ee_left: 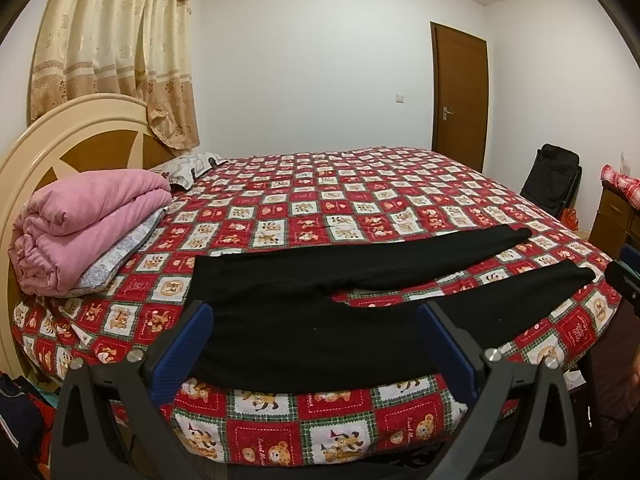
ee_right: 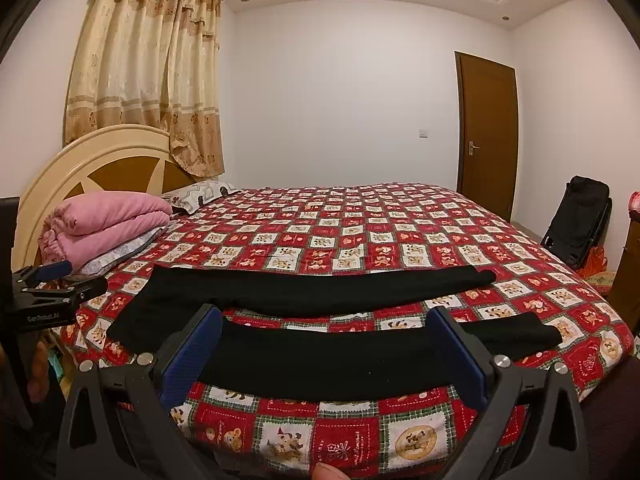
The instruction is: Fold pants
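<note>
Black pants (ee_left: 304, 300) lie flat on the red patterned bedspread (ee_left: 360, 200), waist to the left, both legs spread apart and running to the right. My left gripper (ee_left: 316, 320) hovers open over the waist end near the bed's front edge, nothing between its blue pads (ee_left: 196, 344). In the right wrist view the pants (ee_right: 320, 356) show the near leg in front. My right gripper (ee_right: 328, 328) stands open above that near leg, not touching it. The left gripper (ee_right: 52, 280) shows at that view's left edge.
A folded pink quilt (ee_left: 88, 220) and a pillow (ee_left: 188, 166) sit by the headboard (ee_left: 60, 132) on the left. A black bag (ee_left: 554, 180) leans by the brown door (ee_left: 460, 96). A wooden cabinet (ee_left: 612, 216) stands at the right. A fingertip (ee_right: 328, 472) shows at the bottom.
</note>
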`<state>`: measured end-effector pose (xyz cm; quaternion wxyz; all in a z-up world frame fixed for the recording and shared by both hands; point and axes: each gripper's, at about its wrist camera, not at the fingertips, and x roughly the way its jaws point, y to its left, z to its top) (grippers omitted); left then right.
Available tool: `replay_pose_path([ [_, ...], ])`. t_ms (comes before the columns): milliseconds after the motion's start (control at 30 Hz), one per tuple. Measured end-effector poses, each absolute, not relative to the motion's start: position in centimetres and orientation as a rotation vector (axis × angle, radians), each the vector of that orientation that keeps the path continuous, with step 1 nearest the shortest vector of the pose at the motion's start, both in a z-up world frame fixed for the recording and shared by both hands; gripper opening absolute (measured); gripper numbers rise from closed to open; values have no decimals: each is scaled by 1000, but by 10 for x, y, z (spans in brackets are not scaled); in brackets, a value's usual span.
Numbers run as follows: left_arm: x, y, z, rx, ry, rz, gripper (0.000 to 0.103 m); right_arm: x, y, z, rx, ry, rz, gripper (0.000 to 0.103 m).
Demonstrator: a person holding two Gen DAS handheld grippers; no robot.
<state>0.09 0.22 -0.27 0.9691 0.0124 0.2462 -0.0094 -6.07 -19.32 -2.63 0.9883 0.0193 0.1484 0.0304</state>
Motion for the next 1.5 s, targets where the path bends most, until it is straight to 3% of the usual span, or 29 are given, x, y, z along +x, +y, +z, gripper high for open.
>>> replay_pose_path([
  [1500, 1, 3, -2, 24, 502, -19, 103, -59, -190, -30, 37, 322, 66, 102],
])
